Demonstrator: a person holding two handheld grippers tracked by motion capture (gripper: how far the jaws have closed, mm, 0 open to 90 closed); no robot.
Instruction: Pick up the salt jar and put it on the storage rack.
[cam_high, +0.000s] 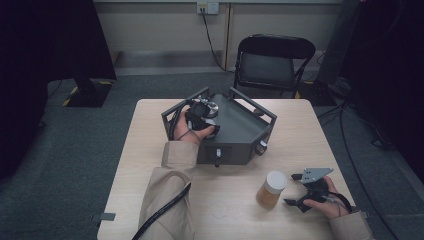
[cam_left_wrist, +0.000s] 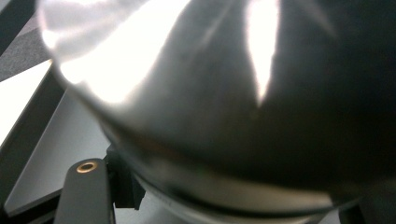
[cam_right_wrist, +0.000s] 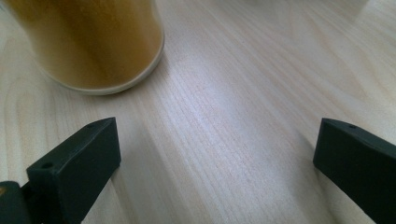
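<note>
The left gripper (cam_high: 206, 116) is clamped on a shiny metal weight (cam_high: 212, 107) over the far left part of the grey tray (cam_high: 240, 130). The right gripper (cam_high: 298, 189), jaws wide apart, rests near right, just beside a white-capped jar (cam_high: 271, 189) of amber liquid.

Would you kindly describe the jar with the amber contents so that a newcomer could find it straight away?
Start at the light wooden table and find the dark grey box-like tray at its middle. Nearer the person and to the right of that tray, the jar stands upright on the bare wood, just left of the right tool. It is the one pale-lidded, translucent amber thing among dark metal parts.
</note>
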